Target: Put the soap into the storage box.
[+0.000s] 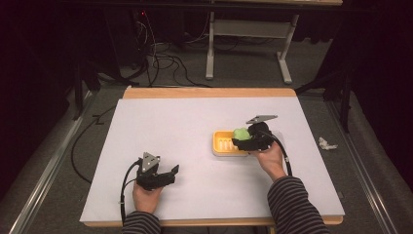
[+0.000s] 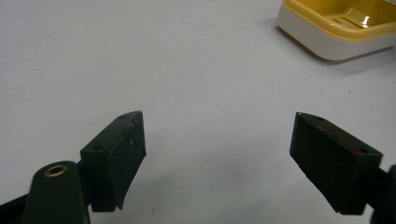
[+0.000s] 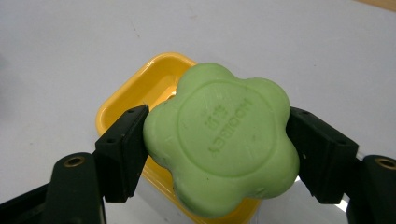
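A yellow soap dish is sitting a little right of the middle of the high view, on the white sheet covering the desk. It is a shallow rounded rectangle of glossy plastic, with a yellow slotted tray seated in a white base; the left gripper view is showing it in the upper right corner. Its slotted floor is lying bare where it can be seen.

The right tongs are pinching a green bar of soap above the right end of the dish. In the right gripper view the soap is showing as a thick flower shape with rounded lobes, smooth and matte, with a raised ring and faint lettering pressed into its face. The black pads are pressing on two opposite lobes, and the dish is lying just behind and below it.

The left tongs are resting at the lower left of the high view, spread wide with nothing between them, low over the plain white sheet.
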Available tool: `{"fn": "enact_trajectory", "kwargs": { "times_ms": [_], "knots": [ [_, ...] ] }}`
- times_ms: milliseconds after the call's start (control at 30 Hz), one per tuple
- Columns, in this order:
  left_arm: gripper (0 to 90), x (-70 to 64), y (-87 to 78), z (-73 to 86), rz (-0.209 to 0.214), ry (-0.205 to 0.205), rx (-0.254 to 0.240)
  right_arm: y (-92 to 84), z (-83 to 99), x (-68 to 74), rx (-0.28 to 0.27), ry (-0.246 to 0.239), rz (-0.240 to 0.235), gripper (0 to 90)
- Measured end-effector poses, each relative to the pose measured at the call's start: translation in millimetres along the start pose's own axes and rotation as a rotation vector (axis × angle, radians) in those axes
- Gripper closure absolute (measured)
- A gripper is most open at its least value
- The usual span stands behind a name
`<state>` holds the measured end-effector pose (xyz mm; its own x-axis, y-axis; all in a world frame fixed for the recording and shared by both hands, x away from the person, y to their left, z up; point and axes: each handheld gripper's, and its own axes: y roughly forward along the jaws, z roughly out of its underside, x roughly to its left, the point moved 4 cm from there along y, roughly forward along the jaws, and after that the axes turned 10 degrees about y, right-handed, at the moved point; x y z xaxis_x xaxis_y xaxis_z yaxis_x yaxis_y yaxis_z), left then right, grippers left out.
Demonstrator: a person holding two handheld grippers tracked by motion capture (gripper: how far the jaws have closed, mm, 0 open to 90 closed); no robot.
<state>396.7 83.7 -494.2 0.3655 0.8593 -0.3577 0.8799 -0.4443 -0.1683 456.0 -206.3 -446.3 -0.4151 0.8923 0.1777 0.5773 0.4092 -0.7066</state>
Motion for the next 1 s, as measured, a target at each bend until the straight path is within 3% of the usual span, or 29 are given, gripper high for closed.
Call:
{"fn": "enact_trajectory", "kwargs": {
  "times_ms": [167,767,1000],
  "knots": [
    [18.8,0.1,0.1,-0.1,0.0,-0.004,0.001,11.3,-1.3,-0.8,0.026,0.015,0.011,27.1],
    [18.8,1.3,-1.0,-1.3,-0.003,-0.007,-0.011,32.0,7.0,6.2,0.114,-0.028,0.075,26.6],
    [18.9,0.9,-1.2,-1.0,-0.001,-0.002,-0.011,26.1,1.6,9.8,0.078,-0.035,0.069,28.6]
  ]
}}
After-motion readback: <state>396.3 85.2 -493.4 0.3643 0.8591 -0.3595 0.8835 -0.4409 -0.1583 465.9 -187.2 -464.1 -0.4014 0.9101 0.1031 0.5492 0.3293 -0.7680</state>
